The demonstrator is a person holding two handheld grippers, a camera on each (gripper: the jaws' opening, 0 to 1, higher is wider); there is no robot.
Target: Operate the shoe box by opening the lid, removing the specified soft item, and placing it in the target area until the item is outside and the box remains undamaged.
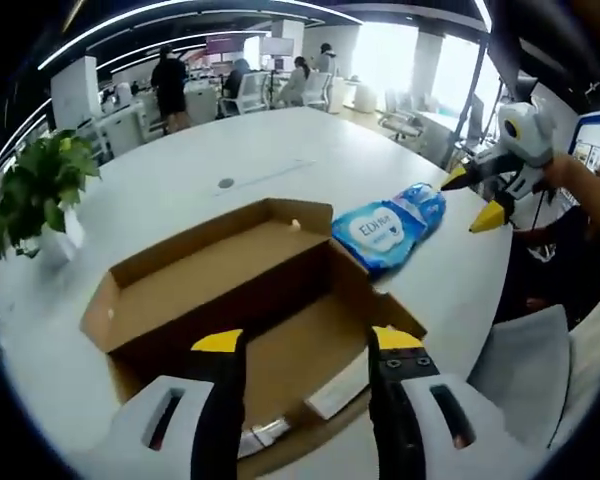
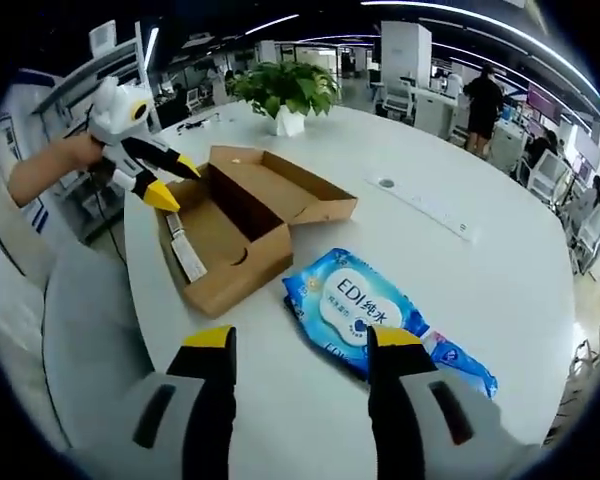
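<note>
Two grippers, both with jaws spread wide and nothing between them. Left gripper (image 1: 305, 345) hangs over the near edge of the shoe box (image 1: 230, 290), yellow tips just above the box's open tray; in the right gripper view the left gripper (image 2: 170, 180) sits at the box's far end, a hand (image 2: 65, 155) gripping it.

Shoe box is brown cardboard, lid flipped open and lying flat beside the tray, still joined along one side. Inside looks bare brown card; a white label shows on the end flap (image 2: 187, 252). No tears or crushing visible.

Soft item: blue wipes pack (image 2: 365, 320), white oval label with blue print, lying flat on the white round table (image 2: 460, 300), outside the box. It lies just beside the box corner, close but whether touching is unclear. In the left gripper view the pack (image 1: 385, 228) lies past the box's right corner.

Right gripper (image 2: 300, 345) hovers above the table, the pack just ahead of its right jaw, not gripped. From the left gripper view the right gripper (image 1: 485, 195) is up off the table, beyond the pack.

Potted green plant (image 2: 285, 95) in a white pot stands on the table beyond the box. Office desks, chairs and people in the background.
</note>
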